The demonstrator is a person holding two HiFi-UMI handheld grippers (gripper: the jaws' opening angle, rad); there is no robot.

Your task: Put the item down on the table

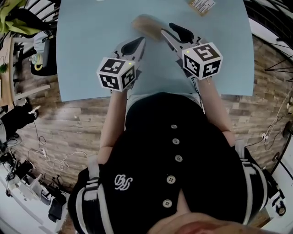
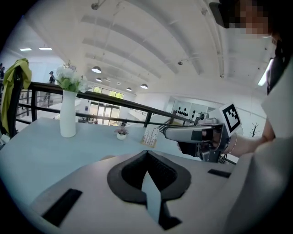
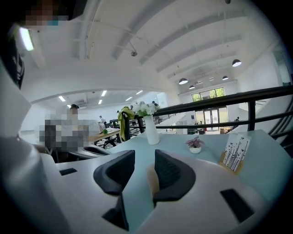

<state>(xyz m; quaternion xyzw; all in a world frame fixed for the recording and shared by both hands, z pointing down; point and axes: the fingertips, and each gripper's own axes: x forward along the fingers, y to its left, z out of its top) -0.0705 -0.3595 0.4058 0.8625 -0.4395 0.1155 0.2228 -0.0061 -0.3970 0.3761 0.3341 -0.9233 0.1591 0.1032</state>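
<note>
**Three Cameras, One Counter**

The head view looks steeply down from high above the counter (image 1: 91, 55). The left claw (image 1: 137, 43) view sits low and close behind its own jaws, facing across the counter (nearly level); the right claw (image 1: 171, 30) view does likewise. Both claw views share the vase (image 2: 67, 114) and card stand (image 3: 236, 155).

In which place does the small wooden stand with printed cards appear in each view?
Head view: small wooden stand with printed cards at the top edge, right of centre.
Left gripper view: stand near the middle.
Right gripper view: stand at far right.
Shared landmark: the light blue table.
</note>
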